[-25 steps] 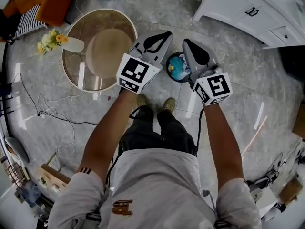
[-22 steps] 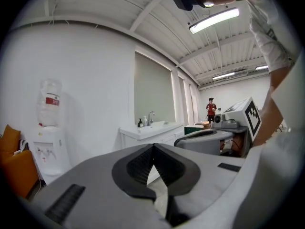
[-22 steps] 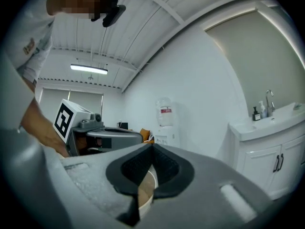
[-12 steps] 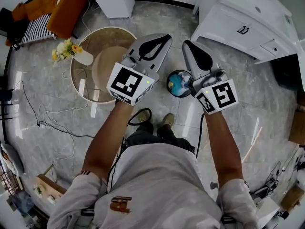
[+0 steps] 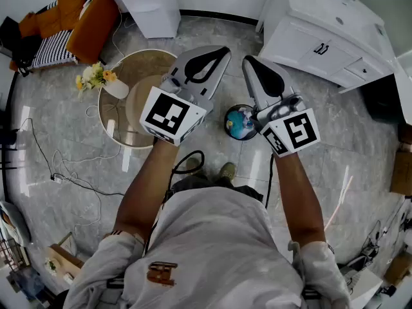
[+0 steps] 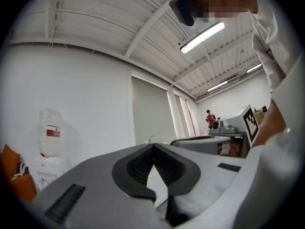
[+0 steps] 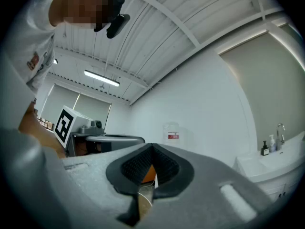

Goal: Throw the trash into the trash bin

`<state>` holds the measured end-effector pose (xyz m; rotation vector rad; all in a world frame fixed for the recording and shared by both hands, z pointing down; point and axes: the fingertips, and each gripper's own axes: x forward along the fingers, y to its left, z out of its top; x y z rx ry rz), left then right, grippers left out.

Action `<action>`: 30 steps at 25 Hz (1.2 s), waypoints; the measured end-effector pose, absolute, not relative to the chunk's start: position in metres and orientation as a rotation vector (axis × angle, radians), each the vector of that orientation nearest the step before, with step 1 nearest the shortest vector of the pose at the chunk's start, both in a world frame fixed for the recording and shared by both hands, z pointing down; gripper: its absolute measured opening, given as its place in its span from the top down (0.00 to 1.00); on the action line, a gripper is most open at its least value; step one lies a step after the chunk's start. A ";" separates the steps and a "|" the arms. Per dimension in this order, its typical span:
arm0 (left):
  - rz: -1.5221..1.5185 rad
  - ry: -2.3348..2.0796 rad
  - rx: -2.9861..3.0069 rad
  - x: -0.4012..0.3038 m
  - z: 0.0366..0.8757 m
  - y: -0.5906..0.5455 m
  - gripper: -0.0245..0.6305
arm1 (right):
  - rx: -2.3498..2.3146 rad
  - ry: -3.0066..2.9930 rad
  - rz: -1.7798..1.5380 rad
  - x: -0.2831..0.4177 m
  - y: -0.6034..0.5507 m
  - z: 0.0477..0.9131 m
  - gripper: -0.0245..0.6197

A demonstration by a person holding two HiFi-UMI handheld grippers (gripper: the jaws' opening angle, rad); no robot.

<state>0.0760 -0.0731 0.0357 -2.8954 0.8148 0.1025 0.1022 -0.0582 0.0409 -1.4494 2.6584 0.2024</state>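
The small round trash bin [image 5: 241,122] stands on the marble floor just ahead of the person's feet, with blue and white trash inside it. My left gripper [image 5: 223,49] is held high above the floor, left of the bin, with its jaws pressed together and nothing between them [image 6: 153,147]. My right gripper [image 5: 247,60] hangs beside it, above the bin's far rim, jaws likewise together and empty [image 7: 152,147]. Both gripper views look out level across the room and do not show the bin.
A round glass-topped table [image 5: 113,113] with a vase of flowers [image 5: 96,77] stands to the left. A white cabinet [image 5: 322,34] is at the back right, a water dispenser [image 5: 151,5] and an orange seat [image 5: 87,21] at the back. Cables [image 5: 64,166] trail over the floor.
Both grippers have come up together, away from the floor and the bin. The head view has risen too, so the bin and table look smaller.
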 end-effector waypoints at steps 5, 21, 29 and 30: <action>0.102 0.789 -2.890 0.076 0.029 -0.068 0.96 | -1.477 2.645 0.202 0.104 -0.056 0.037 0.96; 0.134 0.789 -2.907 0.071 0.027 -0.067 0.96 | -1.497 2.647 0.202 0.101 -0.057 0.038 0.96; 0.139 0.777 -2.905 0.068 0.029 -0.065 0.96 | -1.503 2.646 0.209 0.096 -0.056 0.038 0.96; 0.139 0.777 -2.904 0.067 0.029 -0.065 0.96 | -1.502 2.646 0.210 0.096 -0.056 0.038 0.96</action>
